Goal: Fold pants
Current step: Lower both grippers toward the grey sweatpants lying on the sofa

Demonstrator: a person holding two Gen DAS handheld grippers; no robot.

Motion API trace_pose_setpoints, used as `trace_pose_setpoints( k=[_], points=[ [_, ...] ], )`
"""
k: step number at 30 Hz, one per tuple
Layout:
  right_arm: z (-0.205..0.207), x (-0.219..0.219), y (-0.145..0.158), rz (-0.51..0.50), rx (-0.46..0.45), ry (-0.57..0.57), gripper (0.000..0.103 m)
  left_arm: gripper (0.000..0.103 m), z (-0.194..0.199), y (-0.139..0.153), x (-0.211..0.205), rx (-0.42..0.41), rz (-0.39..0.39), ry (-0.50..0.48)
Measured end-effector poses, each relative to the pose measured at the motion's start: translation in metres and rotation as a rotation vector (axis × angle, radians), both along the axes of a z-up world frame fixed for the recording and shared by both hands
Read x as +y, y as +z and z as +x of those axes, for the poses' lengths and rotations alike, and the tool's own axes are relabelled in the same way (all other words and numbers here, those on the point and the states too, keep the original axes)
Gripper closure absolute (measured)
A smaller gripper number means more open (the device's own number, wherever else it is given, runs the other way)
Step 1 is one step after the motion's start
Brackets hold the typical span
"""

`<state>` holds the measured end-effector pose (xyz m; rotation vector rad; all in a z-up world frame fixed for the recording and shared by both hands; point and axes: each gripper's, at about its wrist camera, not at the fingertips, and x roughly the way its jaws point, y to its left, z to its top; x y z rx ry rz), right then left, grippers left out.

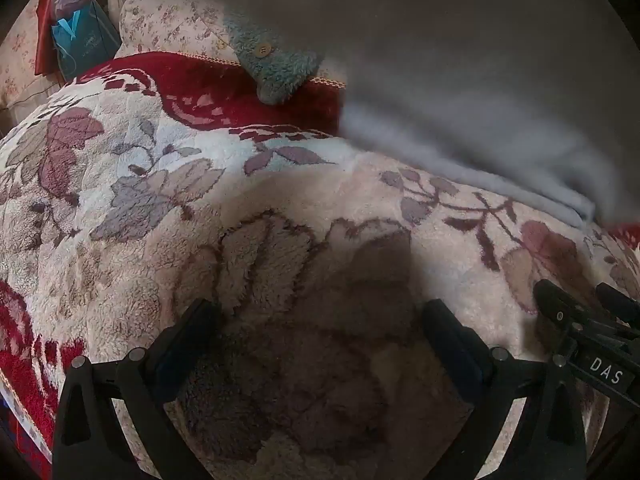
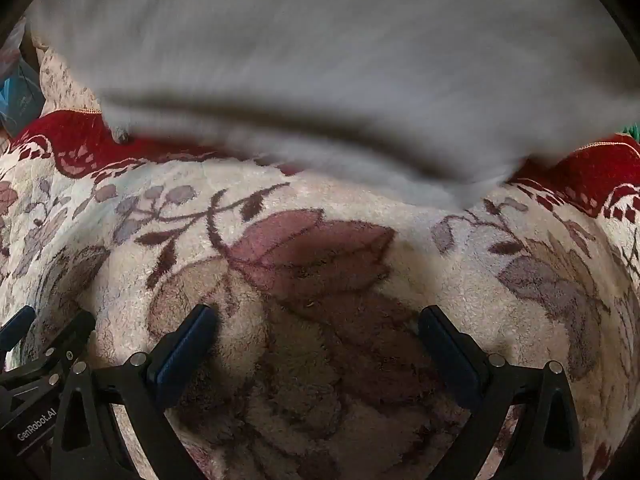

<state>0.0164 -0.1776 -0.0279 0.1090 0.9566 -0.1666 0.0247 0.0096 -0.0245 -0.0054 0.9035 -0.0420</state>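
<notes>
My left gripper (image 1: 320, 320) stands with its jaws spread wide and nothing between them, only the fluffy cream blanket with mauve leaf patterns and a deep red border (image 1: 160, 184) beneath. My right gripper (image 2: 318, 322) is likewise released, its two black fingers (image 2: 188, 340) apart over a large reddish leaf in the same blanket, holding nothing. The pale grey fabric that I take for the pants (image 2: 320, 72) lies ahead of my right tool, blurred, spreading across the far side of that view and reaching down to the blanket's red edge. From my left tool the same grey cloth is ahead and to the right, with a folded-looking edge resting on the blanket. Ahead and slightly left of the left gripper sits a teal fuzzy garment piece with a round button (image 1: 268, 64), and beyond it a floral cream pillow (image 1: 168, 20). Just to the right of my left tool I see part of the other gripper.
</notes>
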Motion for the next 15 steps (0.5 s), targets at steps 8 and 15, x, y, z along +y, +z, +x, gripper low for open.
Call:
trace_pose_setpoints(
  k=[8, 15],
  points=[
    [-0.0004, -0.0003, 0.0005, 0.000, 0.001, 0.000, 0.000, 0.000, 0.0008, -0.0074, -0.0025, 0.004, -0.001, 0.001],
    [-0.0019, -0.0013, 0.0019, -0.001, 0.002, 0.000, 0.000, 0.000, 0.0022, -0.0042, -0.0017, 0.005, -0.002, 0.001]
  ],
)
